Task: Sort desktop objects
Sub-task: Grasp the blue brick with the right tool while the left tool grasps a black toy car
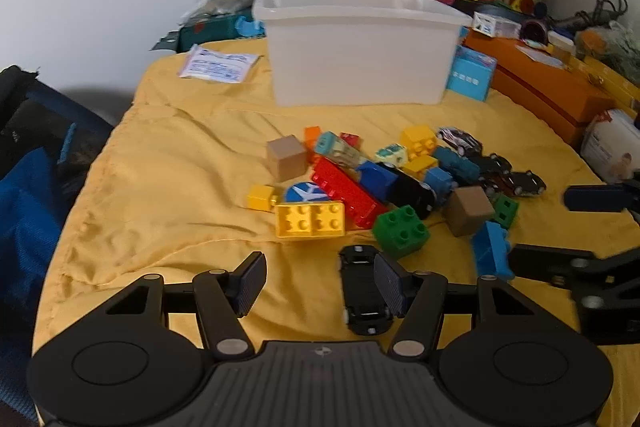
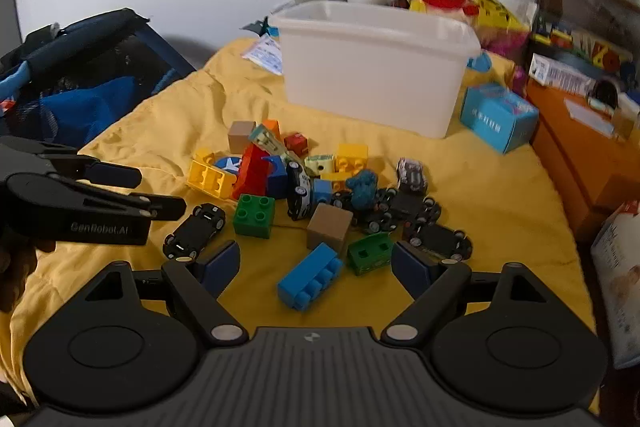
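Left gripper [image 1: 320,283] jaws apart, empty; small black toy car [image 1: 364,293] on yellow cloth [image 1: 168,187] hugs its right pad, long axis along fingers. Right gripper [image 2: 316,263] gaping, empty, farther from car.

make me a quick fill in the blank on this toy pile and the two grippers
1. The white plastic bin stands on a ____ cloth.
2. A black toy car lies by the left gripper, whose jaws are ____.
3. Between the fingers of the right gripper lies a ____ brick.
4. Next to the yellow brick sits a ____ four-stud brick.

Missing words: yellow; open; blue; green
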A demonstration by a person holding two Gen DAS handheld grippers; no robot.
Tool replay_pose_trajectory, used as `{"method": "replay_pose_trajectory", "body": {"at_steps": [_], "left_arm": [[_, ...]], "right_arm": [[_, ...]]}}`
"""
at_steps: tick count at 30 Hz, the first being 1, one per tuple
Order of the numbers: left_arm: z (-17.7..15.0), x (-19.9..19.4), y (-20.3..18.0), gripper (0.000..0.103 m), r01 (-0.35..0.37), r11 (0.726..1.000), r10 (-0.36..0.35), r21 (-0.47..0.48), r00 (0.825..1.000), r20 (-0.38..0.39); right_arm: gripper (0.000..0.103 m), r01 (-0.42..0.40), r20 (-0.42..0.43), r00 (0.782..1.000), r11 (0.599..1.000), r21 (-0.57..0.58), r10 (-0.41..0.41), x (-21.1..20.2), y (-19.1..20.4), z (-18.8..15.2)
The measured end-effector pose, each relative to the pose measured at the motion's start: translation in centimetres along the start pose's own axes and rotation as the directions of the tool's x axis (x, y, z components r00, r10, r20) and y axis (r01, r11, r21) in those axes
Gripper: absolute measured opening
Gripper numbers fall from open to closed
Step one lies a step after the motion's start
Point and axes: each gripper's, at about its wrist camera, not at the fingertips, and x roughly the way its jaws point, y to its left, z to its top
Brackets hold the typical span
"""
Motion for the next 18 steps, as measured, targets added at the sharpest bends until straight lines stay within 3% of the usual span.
{"method": "replay_pose_trajectory", "body": {"at_steps": [4, 9, 18], "left_arm": [[-0.6, 1.1, -0.8, 0.062, 0.01, 1.0, -0.009, 0.021, 0.999, -0.033], [-1.1, 2.0, -1.2, 0.045, 0.043, 0.999, -0.042, 0.021, 0.997, -0.058], [-0.9, 3.2, -1.8, 0.041, 0.047, 0.999, -0.046, 0.016, 0.996, -0.078]], "right_arm": [[0.081, 0.015, -0.03, 0.999, 1.0, 0.009, -0.015, 1.6, 0.4, -0.3], [0.071, 0.032, -0.075, 0.997, 0.999, 0.037, -0.03, 3.2, 0.5, -0.8], [0.063, 0.031, -0.111, 0.994, 0.998, 0.056, -0.025, 4.5, 0.5, -1.1]]}}
